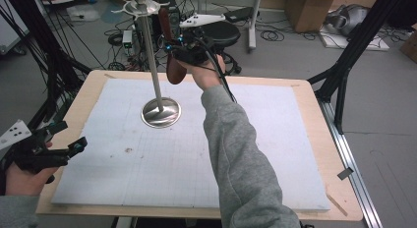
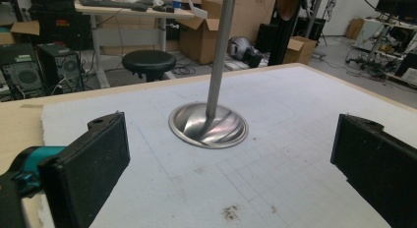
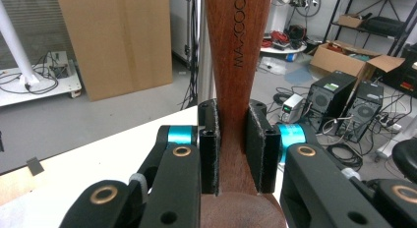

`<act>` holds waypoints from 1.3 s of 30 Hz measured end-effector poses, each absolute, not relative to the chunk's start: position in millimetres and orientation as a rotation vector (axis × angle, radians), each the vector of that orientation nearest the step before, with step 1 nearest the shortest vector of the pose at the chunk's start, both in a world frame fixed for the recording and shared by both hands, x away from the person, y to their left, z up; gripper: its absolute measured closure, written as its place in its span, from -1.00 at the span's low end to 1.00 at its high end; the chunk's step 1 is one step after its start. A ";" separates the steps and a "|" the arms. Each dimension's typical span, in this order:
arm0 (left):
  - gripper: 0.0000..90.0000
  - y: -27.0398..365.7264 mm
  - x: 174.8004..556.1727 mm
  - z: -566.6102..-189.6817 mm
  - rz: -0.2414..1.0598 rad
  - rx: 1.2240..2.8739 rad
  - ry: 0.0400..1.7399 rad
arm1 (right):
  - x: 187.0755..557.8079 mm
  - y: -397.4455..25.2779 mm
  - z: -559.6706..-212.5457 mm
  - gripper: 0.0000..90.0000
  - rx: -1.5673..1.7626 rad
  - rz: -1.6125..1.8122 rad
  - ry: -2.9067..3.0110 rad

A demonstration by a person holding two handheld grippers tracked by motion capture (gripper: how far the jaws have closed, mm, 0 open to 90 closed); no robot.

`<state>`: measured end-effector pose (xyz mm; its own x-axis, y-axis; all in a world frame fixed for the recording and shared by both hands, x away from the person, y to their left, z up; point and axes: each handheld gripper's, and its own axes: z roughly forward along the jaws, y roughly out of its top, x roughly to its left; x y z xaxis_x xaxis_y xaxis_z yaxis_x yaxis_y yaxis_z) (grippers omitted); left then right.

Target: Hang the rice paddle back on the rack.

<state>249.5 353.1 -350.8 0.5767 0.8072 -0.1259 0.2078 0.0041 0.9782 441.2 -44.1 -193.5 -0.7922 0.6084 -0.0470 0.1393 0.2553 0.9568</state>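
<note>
A steel stand [image 1: 150, 56] with hooks at its top rises from a round base [image 1: 161, 112] on the white gridded board [image 1: 275, 139]. My right gripper [image 1: 179, 46] is shut on a brown wooden spoon [image 1: 175, 71], held upright beside the pole near the hooks. In the right gripper view the spoon's handle [image 3: 238, 41], stamped MAXCOOK, runs up between the pads of the right gripper [image 3: 232, 139]. My left gripper [image 1: 72, 135] is open and empty at the board's left edge. From the left gripper [image 2: 231, 139], the base [image 2: 206, 127] lies ahead.
The board sits on a wooden table [image 1: 319, 115]. Behind the table stand a black stool [image 1: 223, 34], computer towers and cables on the floor. Black tripod legs [image 1: 344, 75] rise at the right, and cardboard boxes [image 1: 307, 9] lie farther back.
</note>
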 end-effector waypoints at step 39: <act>-0.96 346.5 253.5 -350.9 0.563 1.529 0.887 | 444.9 -34.0 -203.7 -0.13 0.681 1.551 2.126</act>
